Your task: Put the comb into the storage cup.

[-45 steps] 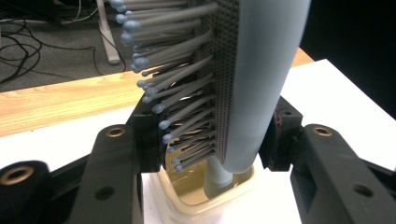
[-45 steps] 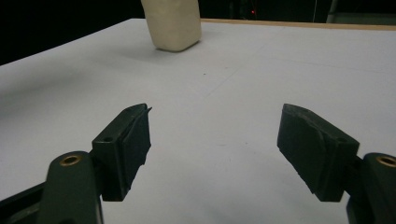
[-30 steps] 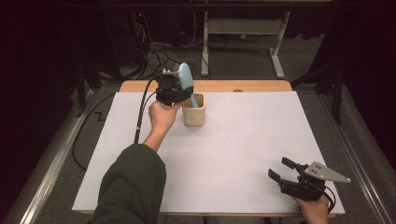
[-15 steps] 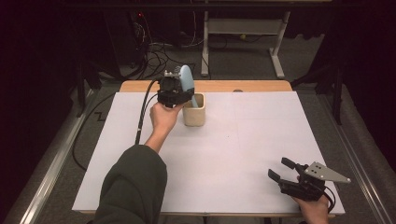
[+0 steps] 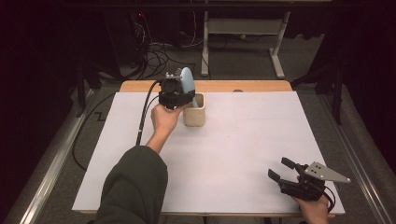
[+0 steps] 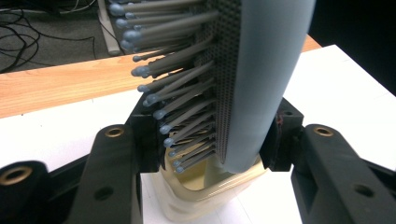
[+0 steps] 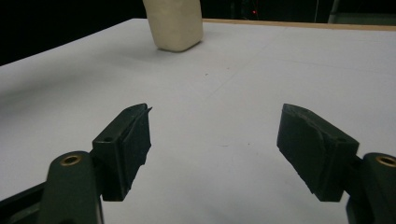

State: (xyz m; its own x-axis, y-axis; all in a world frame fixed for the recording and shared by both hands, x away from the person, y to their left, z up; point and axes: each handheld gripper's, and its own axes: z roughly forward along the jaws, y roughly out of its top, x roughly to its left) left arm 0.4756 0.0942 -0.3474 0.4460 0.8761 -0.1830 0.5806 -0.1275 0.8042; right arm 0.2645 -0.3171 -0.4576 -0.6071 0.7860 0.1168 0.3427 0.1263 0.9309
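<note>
Left gripper view: left gripper (image 6: 212, 140) clamped on blue hairbrush (image 6: 261, 79), poised over cream cup (image 6: 210, 196), handle apparently inside; risks tipping cup if angled. Right gripper (image 7: 215, 154) wide, empty.

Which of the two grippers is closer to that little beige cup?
The left. The left gripper holds a blue hairbrush right over the beige cup at the table's far side; the right gripper sits open near the front right corner.
</note>
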